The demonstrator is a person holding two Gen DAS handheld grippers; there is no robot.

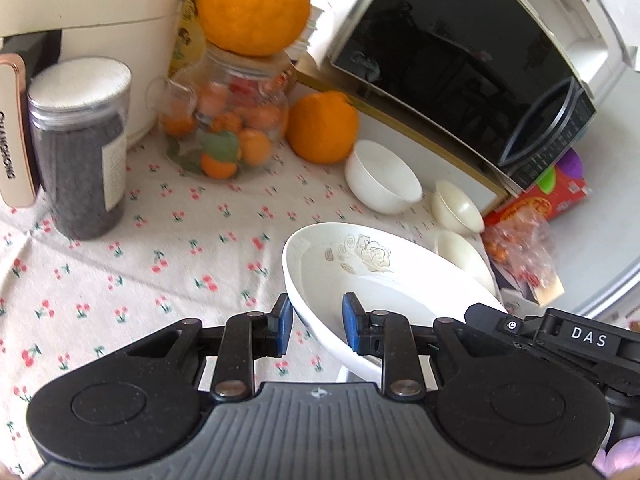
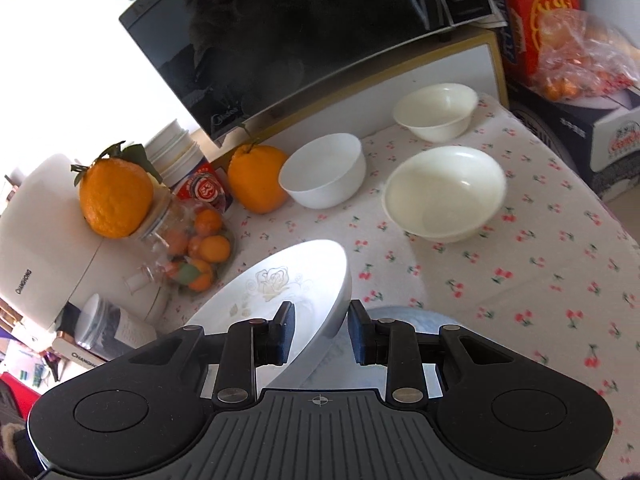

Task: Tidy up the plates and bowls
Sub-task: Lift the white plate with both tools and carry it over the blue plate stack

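Observation:
A white deep plate with a gold rose pattern (image 1: 360, 272) (image 2: 288, 280) hangs tilted above the cherry-print tablecloth (image 1: 160, 248). My left gripper (image 1: 318, 324) is shut on its near rim. My right gripper (image 2: 320, 332) is shut on the opposite rim, and its black body (image 1: 560, 336) shows in the left wrist view. Behind the plate stand a white bowl (image 1: 380, 176) (image 2: 324, 172), a small cream bowl (image 1: 456, 208) (image 2: 436, 112) and a larger cream bowl (image 1: 464, 256) (image 2: 444, 192). A pale blue-grey round dish (image 2: 404, 316) lies under the plate, mostly hidden.
A black-fronted microwave (image 2: 300, 40) stands at the back on a white stand. Large oranges (image 2: 256, 184) (image 2: 116, 200), a glass jar of small oranges (image 1: 224, 120), a dark-filled jar (image 1: 80, 152) and a white cooker (image 2: 44, 248) crowd the left. A red box and a bag (image 2: 580, 56) sit at the right.

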